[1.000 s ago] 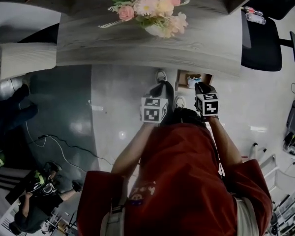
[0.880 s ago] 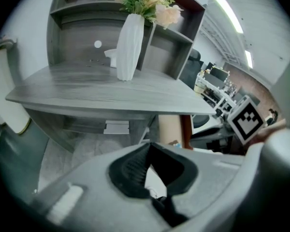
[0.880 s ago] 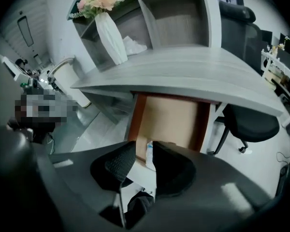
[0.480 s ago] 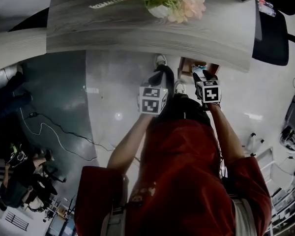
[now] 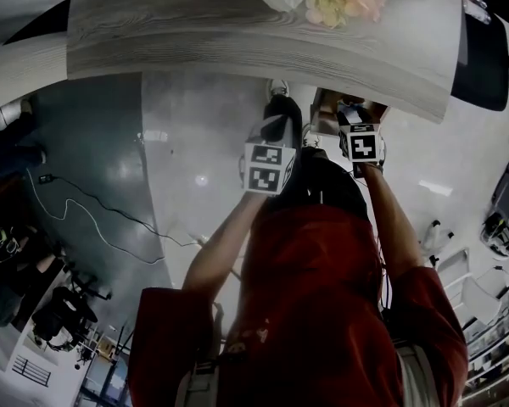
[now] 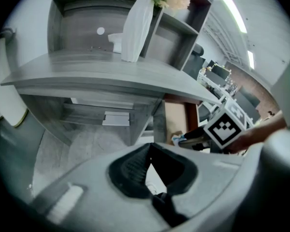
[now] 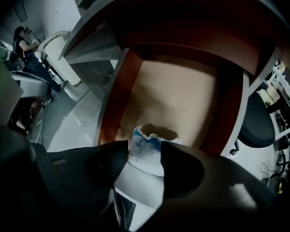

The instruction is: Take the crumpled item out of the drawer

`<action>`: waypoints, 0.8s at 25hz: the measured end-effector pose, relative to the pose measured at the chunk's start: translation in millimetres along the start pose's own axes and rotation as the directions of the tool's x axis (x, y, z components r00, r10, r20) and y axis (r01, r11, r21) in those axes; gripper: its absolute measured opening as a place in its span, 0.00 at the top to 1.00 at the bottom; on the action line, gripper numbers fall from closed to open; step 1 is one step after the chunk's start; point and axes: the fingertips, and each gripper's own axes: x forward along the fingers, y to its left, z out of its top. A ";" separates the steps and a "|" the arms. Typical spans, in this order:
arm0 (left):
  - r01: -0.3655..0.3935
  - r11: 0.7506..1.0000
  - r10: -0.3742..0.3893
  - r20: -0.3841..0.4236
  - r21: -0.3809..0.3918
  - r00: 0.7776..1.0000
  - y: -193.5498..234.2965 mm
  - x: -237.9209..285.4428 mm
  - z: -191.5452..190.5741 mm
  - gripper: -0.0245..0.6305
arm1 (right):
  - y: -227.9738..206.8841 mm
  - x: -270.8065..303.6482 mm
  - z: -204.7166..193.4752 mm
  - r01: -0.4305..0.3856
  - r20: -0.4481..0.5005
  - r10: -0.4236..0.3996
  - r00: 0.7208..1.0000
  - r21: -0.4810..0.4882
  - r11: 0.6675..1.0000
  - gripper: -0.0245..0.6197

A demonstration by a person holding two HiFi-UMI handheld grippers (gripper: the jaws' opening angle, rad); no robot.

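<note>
**Right gripper** (image 7: 145,154): jaws part-way closed, pads against both sides of the crumpled item (image 7: 144,140), a white wad with blue print. The hold looks shallow, taken near the tips only.

**Item position:** it sits over the front of the open drawer (image 7: 183,98). Cannot tell whether it rests on the drawer floor.

**Risks from here (judgement):**
- The wad is soft. It may compress and slide out of the tips if you pull fast. Withdraw slowly.
- The desk (image 6: 111,74) overhangs the drawer closely. Lift straight up and your gripper could strike its underside. Draw back toward yourself first.
- The red-brown drawer side stands just beside one jaw. Sideways drift could snag the wad and strip it off.

**Left gripper** (image 6: 149,149): jaw tips together, nothing between them. It is off to the left of the drawer, facing the desk, so it is no backup for a drop.
</note>
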 end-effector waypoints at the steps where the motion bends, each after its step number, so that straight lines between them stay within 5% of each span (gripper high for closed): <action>1: 0.000 1.000 0.000 -0.001 -0.001 1.000 1.0 0.8 -1.0 0.97 | -0.6 3.4 -1.1 0.007 -0.006 -0.007 1.000 -0.008 1.000 0.66; 10: -0.020 0.999 0.020 0.000 -0.025 1.000 19.1 7.6 1.6 0.97 | -7.4 20.2 -2.7 0.081 -0.083 -0.084 0.993 -0.050 0.996 0.67; 20: -0.011 1.000 0.011 0.006 -0.008 1.000 19.2 7.2 8.2 0.97 | -4.3 19.3 -6.8 0.075 -0.098 -0.077 0.992 -0.022 0.997 0.80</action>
